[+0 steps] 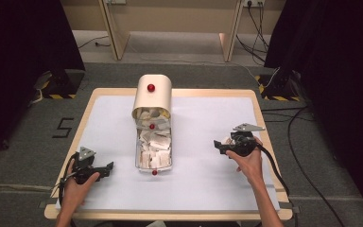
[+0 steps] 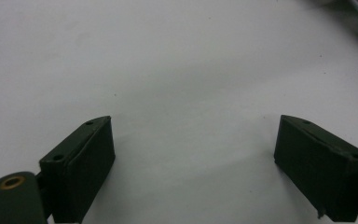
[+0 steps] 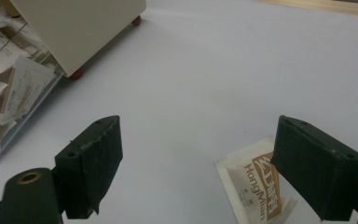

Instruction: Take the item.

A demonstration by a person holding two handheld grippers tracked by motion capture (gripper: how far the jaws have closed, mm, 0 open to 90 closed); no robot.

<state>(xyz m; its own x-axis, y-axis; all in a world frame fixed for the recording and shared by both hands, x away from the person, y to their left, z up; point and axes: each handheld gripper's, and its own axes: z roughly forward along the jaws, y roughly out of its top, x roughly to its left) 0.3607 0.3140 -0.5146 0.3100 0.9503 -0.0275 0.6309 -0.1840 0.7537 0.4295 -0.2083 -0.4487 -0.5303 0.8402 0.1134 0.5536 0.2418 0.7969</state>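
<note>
White paper covers the worktop (image 1: 208,189). Nearest, the left gripper (image 2: 193,161) gapes empty. The right gripper (image 3: 198,163) also stands wide, holding nothing; one sachet (image 3: 254,189) lies flat just by its right jaw, long axis running away. Farther off, one box (image 1: 152,97) spills many sachets.

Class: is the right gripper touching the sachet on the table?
Cannot tell. In the right gripper view, the right gripper is open; one jaw overlaps the sachet, hiding any gap.
</note>
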